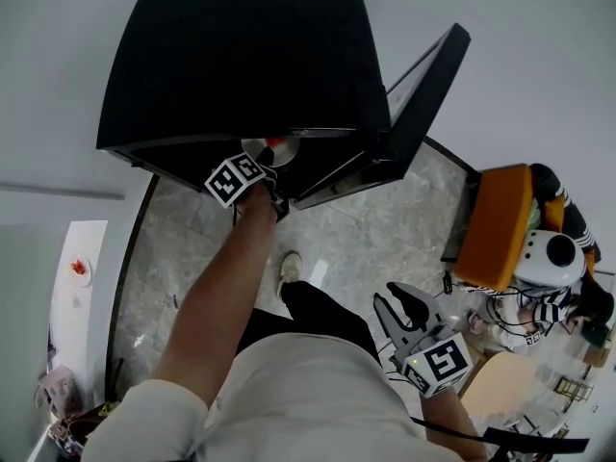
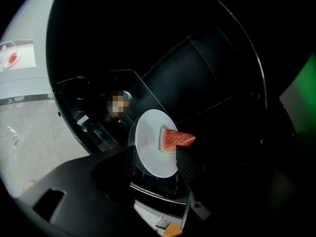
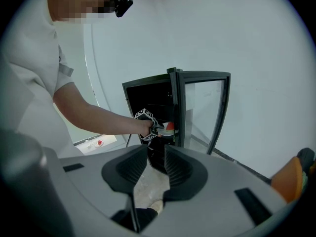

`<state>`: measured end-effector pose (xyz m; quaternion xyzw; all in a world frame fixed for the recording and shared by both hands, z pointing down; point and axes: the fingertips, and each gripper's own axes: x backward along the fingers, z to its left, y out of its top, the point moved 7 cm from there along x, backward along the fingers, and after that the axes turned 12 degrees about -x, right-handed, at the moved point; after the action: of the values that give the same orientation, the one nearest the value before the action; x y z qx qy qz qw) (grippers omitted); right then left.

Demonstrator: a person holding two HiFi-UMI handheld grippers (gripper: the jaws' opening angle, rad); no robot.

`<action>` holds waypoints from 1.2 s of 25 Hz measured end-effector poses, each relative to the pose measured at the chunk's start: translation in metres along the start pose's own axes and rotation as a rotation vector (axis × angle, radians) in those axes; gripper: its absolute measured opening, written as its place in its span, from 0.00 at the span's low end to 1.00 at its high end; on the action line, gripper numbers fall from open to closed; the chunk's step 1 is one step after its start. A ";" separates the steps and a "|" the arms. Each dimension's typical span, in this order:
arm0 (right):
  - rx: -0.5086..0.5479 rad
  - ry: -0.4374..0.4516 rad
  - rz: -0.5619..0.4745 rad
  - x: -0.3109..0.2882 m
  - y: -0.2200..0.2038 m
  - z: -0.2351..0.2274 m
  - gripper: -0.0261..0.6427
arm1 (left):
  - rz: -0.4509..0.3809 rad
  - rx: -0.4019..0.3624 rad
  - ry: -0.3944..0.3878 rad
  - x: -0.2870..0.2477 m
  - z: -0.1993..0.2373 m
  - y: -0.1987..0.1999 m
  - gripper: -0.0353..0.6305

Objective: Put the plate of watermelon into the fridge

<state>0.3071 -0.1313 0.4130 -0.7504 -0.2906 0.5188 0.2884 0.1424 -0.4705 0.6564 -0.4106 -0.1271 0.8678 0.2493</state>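
Note:
A white plate (image 2: pixel 150 142) with a red watermelon wedge (image 2: pixel 175 140) lies on a glass shelf (image 2: pixel 123 90) inside the black fridge (image 1: pixel 231 56). My left gripper (image 2: pixel 158 163) reaches into the fridge, its jaws wide open on either side of the plate's near rim and not pressing on it. From the head view I see the plate (image 1: pixel 265 147) just under the fridge's top edge, ahead of the left gripper (image 1: pixel 269 173). My right gripper (image 1: pixel 402 304) hangs low by the person's hip, open and empty. The right gripper view shows the fridge (image 3: pixel 148 90) from a distance.
The fridge's glass door (image 1: pixel 423 94) stands open to the right. An orange chair (image 1: pixel 500 224) sits at the right. A white counter (image 1: pixel 91 248) at the left bears another small plate (image 1: pixel 79 268) with something red. The person's shoe (image 1: pixel 290 266) is on the stone floor.

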 end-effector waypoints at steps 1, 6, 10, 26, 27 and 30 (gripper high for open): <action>0.001 0.002 -0.001 0.000 0.000 0.001 0.21 | -0.004 0.000 -0.004 0.002 0.000 0.001 0.43; 0.013 0.025 -0.015 0.002 -0.001 0.014 0.21 | -0.004 0.000 -0.031 0.023 0.000 -0.001 0.43; 0.022 0.040 -0.031 0.004 -0.004 0.031 0.21 | 0.014 -0.026 -0.068 0.050 0.002 -0.007 0.43; 0.051 0.093 -0.130 0.002 -0.042 0.158 0.21 | 0.142 -0.403 -0.474 0.273 0.022 -0.049 0.21; 0.052 0.103 -0.133 0.001 -0.046 0.168 0.21 | 0.147 -0.424 -0.500 0.289 0.025 -0.050 0.17; 0.073 0.119 -0.128 0.005 -0.061 0.198 0.16 | 0.163 -0.475 -0.597 0.342 0.037 -0.059 0.08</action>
<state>0.1127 -0.0610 0.3957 -0.7489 -0.3011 0.4640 0.3649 -0.0511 -0.2377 0.4829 -0.1948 -0.3582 0.9126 0.0295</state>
